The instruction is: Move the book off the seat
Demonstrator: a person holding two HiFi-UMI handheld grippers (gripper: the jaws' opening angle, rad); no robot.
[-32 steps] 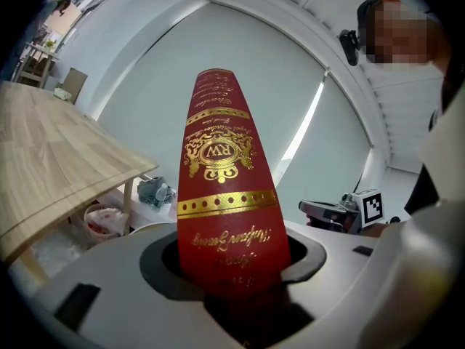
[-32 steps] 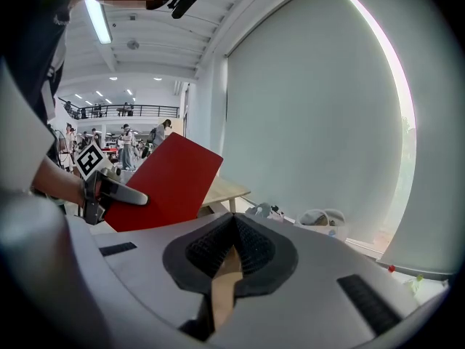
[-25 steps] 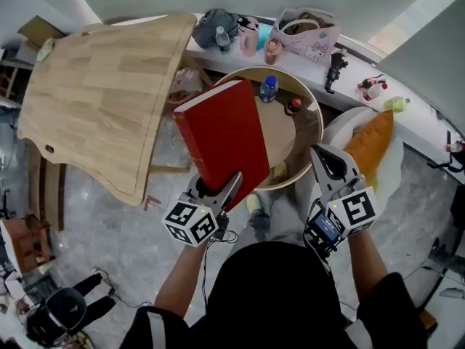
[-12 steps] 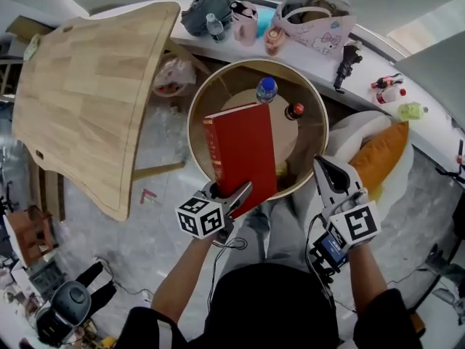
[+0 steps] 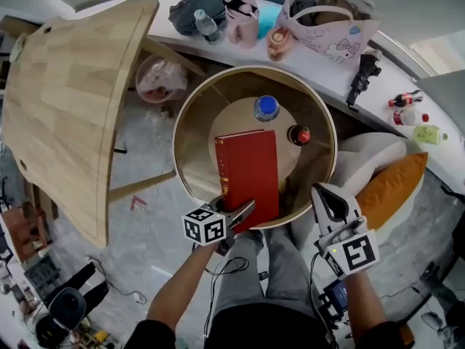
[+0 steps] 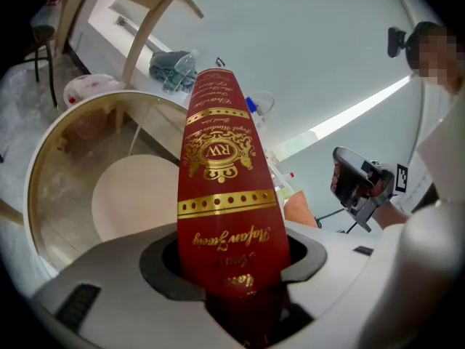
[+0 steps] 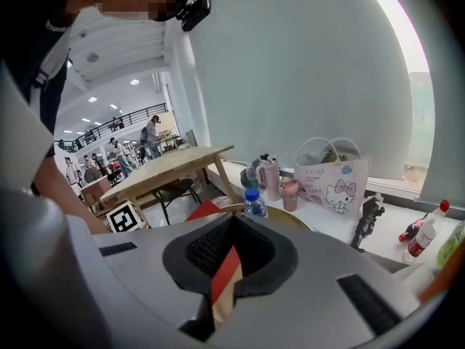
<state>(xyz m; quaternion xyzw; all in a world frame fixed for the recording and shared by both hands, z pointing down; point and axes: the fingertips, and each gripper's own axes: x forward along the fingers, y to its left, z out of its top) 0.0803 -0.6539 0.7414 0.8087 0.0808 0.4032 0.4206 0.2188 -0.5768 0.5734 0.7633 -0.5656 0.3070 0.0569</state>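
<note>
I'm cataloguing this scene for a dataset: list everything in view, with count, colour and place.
book: one, red, over the round table
round table: one, wood-rimmed, centre
bottles: two, blue-capped and red-capped, on the round table
wooden table: one, pale, left
printed bag: one, white and pink, on the ledge
pink cup: one, on the ledge
cushion: one, orange, on the white seat, right
left gripper: shut on the book's lower end
right gripper: jaws together, empty

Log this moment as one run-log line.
left gripper: shut on red book | right gripper: shut, empty | red book: over round table | seat: orange cushion, no book
</note>
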